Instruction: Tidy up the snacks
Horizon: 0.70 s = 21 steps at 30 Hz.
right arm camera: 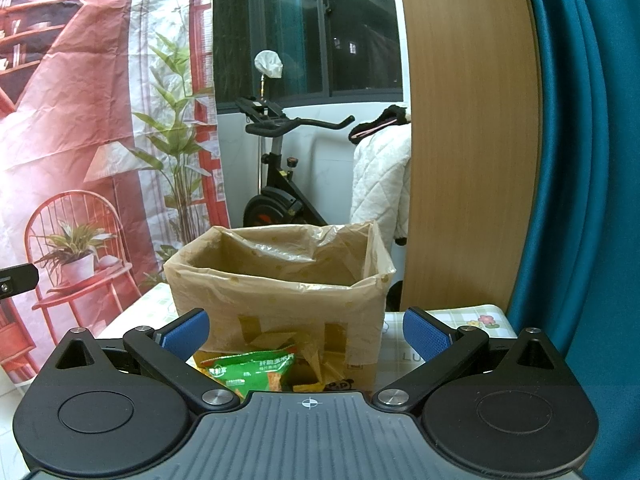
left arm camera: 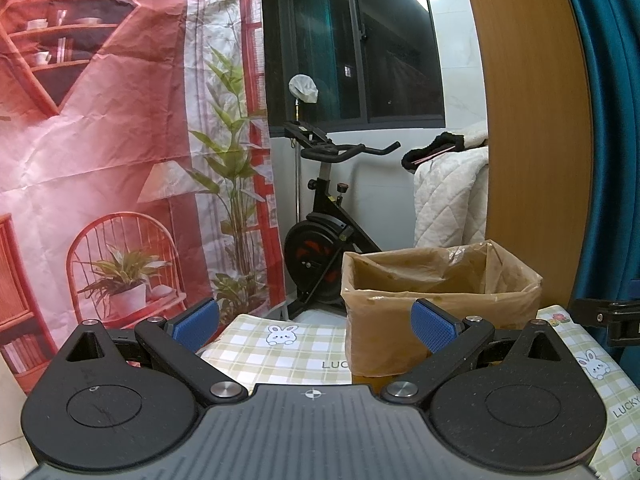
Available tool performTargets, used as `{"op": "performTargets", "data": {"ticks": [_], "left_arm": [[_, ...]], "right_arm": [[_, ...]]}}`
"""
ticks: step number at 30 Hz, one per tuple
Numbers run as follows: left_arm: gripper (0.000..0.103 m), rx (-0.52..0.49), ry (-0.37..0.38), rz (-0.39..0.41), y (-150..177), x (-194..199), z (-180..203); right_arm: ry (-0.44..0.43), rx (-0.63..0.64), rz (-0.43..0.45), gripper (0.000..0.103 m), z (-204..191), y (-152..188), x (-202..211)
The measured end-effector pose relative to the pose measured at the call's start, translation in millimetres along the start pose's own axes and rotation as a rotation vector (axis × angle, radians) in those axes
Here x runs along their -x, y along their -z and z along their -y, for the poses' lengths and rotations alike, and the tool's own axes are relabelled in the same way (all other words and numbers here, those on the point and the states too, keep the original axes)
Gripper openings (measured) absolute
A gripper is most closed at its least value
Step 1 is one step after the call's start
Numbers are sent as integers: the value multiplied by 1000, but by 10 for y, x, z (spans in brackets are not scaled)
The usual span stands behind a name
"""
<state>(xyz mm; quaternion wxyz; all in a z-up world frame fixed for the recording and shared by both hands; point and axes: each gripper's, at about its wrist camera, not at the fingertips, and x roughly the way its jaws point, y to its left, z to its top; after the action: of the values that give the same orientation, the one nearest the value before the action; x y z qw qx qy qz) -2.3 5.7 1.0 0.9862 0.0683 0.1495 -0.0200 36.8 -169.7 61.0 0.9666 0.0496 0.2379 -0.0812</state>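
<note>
Both tongs are spread wide with nothing in them, and the lined box sits on the checkered desk straight ahead of the right tongs. The green snack bag lies just below and in front of those, against the box's near wall, its long axis roughly crosswise. The left tongs sit off to the box's left, so I'd say the right is nearer for the grab.

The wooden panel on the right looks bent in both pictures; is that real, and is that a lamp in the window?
Left wrist view: the wooden panel bows from fisheye distortion; the window reflects a ceiling light. Right wrist view: the same bowing, and the curtain curves too.
</note>
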Motion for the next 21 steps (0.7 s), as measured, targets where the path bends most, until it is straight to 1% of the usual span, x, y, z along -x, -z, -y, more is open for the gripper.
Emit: {"op": "performTargets", "data": {"ticks": [17,21], "left_arm": [[103,11,11,7,18,-9,-22],[103,15,46,-3,27,-53,-40]], "right_arm": [[0,0,1,102,-16,10,7],[-12,-9,16,103,-10,20,31]]}}
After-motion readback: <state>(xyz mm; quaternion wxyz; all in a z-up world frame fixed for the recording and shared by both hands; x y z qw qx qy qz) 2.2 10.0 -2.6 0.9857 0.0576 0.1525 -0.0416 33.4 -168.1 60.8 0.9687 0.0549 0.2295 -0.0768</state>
